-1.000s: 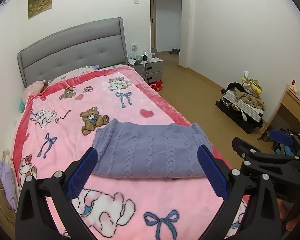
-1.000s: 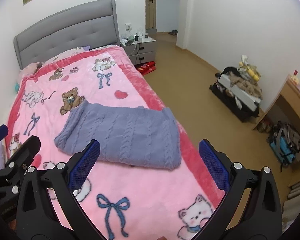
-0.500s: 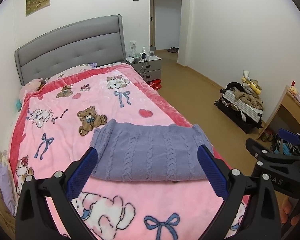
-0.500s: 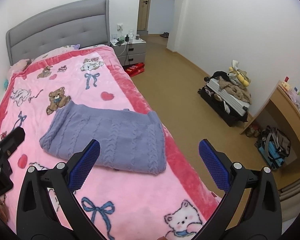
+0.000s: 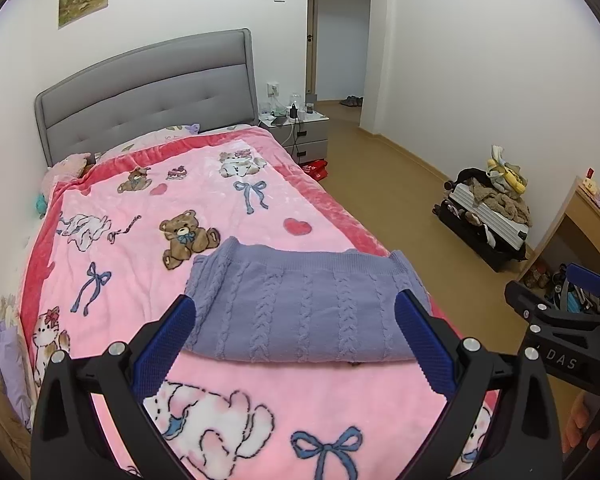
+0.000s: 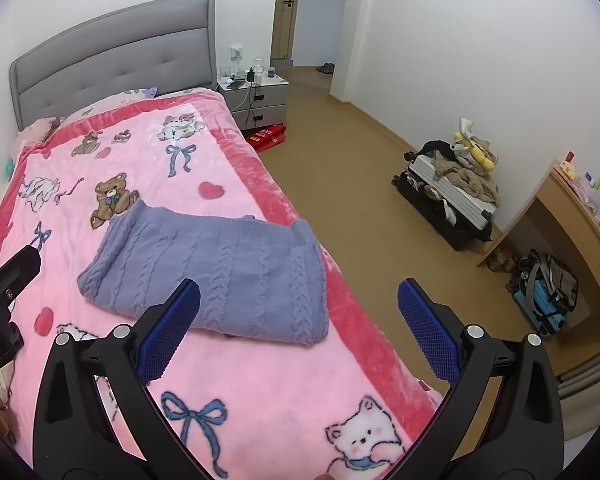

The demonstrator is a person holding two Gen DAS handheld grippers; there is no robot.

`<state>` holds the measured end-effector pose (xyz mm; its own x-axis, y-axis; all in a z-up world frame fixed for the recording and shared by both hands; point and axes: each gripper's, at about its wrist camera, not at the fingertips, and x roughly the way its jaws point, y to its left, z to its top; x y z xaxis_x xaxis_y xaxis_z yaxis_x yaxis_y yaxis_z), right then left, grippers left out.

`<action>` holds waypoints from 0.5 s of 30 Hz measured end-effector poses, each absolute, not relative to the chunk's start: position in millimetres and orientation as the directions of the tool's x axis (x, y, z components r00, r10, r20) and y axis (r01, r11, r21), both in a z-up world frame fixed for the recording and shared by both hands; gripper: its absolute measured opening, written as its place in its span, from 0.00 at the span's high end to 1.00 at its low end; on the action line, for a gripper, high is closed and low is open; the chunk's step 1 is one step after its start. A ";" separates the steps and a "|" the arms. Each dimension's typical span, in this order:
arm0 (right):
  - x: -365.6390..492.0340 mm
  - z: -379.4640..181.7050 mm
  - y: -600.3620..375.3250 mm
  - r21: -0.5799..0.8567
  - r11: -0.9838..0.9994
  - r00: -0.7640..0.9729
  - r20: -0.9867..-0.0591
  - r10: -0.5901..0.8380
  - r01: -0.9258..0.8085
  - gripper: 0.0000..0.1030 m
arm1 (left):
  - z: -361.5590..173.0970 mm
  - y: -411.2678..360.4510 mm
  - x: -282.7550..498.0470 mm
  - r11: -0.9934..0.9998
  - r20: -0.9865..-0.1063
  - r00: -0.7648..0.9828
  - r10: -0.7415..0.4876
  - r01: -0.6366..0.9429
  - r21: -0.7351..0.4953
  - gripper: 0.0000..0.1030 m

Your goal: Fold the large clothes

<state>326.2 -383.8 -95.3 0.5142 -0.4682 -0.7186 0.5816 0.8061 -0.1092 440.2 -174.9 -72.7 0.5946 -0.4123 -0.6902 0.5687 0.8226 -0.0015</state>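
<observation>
A purple cable-knit sweater [image 5: 300, 304] lies folded into a flat rectangle on the pink cartoon blanket [image 5: 140, 208], near the bed's right edge; the right wrist view shows the same sweater [image 6: 216, 272] on that blanket [image 6: 260, 380]. My left gripper [image 5: 296, 340] hovers open above the sweater's near edge, touching nothing. My right gripper [image 6: 300, 328] is open too, held above the sweater's near right corner and the bed edge. Each gripper shows at the side of the other's view, the right gripper [image 5: 572, 320] and the left gripper [image 6: 0, 280].
A grey headboard [image 5: 148, 88] stands at the far end, a nightstand [image 5: 300, 132] beside it. An open suitcase heaped with clothes [image 5: 488, 216] sits by the right wall, a wooden desk [image 6: 580, 216] and a bag [image 6: 548, 292] nearer. Bare floor [image 6: 360, 176] runs along the bed.
Both grippers have drawn back and risen a little from the bed, still open. The folded sweater has not moved.
</observation>
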 end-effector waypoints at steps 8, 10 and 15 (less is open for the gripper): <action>325.4 -95.4 -380.0 -0.106 0.815 0.520 -0.721 -0.458 0.570 0.08 | -71.8 -174.4 439.3 0.825 -0.690 0.598 -0.408 0.566 0.003 0.05; 325.3 -95.3 -379.1 -0.105 0.815 0.521 -0.721 -0.457 0.570 0.08 | -71.6 -175.0 439.7 0.825 -0.690 0.597 -0.410 0.565 -0.001 0.05; 324.3 -94.5 -378.3 -0.102 0.818 0.525 -0.721 -0.453 0.566 0.08 | -71.1 -169.4 437.1 0.816 -0.691 0.593 -0.413 0.578 0.009 0.05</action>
